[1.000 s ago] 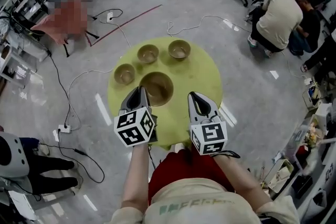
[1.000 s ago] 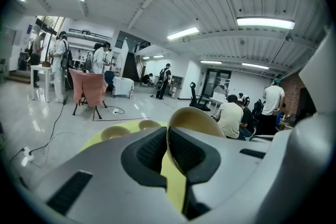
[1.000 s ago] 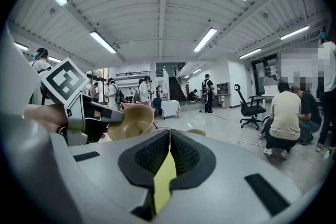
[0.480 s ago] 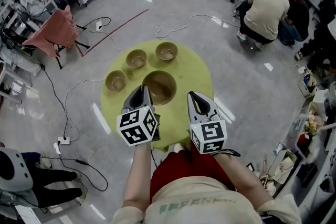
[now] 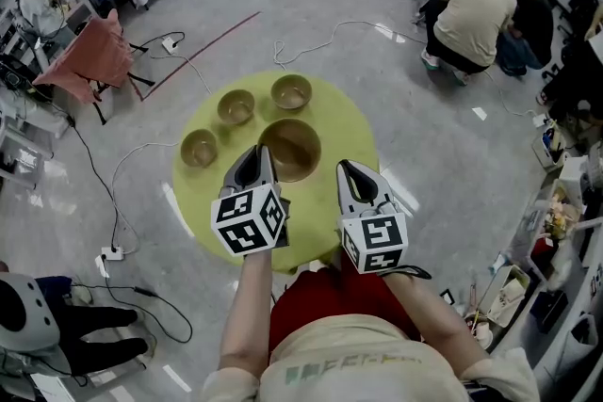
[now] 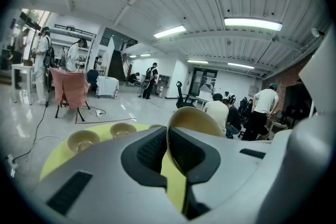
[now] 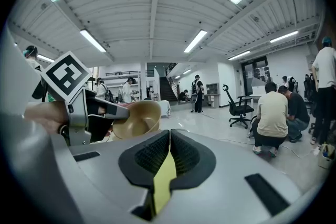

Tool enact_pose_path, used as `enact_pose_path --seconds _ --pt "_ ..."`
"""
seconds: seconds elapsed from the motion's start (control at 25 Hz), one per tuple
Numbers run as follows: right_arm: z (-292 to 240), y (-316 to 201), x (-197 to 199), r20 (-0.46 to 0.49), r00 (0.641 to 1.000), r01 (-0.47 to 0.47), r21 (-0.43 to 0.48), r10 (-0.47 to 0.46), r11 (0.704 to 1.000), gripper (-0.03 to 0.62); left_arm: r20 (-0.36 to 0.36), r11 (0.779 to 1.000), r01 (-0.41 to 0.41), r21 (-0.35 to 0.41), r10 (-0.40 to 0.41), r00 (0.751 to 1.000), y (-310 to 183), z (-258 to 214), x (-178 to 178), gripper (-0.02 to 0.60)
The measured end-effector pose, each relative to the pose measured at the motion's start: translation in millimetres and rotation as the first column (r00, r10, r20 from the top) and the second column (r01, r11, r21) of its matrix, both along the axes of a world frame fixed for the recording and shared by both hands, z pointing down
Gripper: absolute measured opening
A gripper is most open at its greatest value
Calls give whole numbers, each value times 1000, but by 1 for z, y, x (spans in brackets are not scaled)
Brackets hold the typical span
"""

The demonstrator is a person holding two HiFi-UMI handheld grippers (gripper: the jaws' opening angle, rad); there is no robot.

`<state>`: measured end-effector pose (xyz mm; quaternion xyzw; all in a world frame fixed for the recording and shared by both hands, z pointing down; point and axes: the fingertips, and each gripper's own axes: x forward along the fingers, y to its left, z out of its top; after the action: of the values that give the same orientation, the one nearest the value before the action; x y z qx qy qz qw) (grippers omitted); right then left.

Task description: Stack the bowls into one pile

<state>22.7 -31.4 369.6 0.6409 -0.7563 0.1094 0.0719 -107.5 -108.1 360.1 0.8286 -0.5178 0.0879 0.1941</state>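
Left gripper: clamping narrowly on the near rim of the large bowl; the rim is running up between its pads.
Right gripper: hanging with its jaws pressed together and nothing in them, just right of the large bowl's near edge and not touching it.
Large bowl: hanging tilted from the left gripper, apparently raised a little off the yellow table beneath it.
Small bowls: three are sitting apart in an arc round the large bowl: one to its left, one beyond and left, and one straight beyond.
Step in hand: the person is probably carrying the large bowl to start the pile; nothing is stacked yet.
Next move: as the widest, the large bowl seems to belong at the bottom, so it is likely calling for a level set-down. The small bowls could then go in one at a time.
Change since a second ago: the gap between the large bowl and the left small bowl is widening, and the large bowl is drawing nearer the far one. Both grippers are keeping their closures.
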Motion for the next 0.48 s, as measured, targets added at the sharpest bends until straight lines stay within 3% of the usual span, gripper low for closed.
enact_pose_path --seconds 0.48 --pt "12 -59 34 21 999 50 -37 -50 998 37 22 998 49 -30 -48 999 -50 13 29 34"
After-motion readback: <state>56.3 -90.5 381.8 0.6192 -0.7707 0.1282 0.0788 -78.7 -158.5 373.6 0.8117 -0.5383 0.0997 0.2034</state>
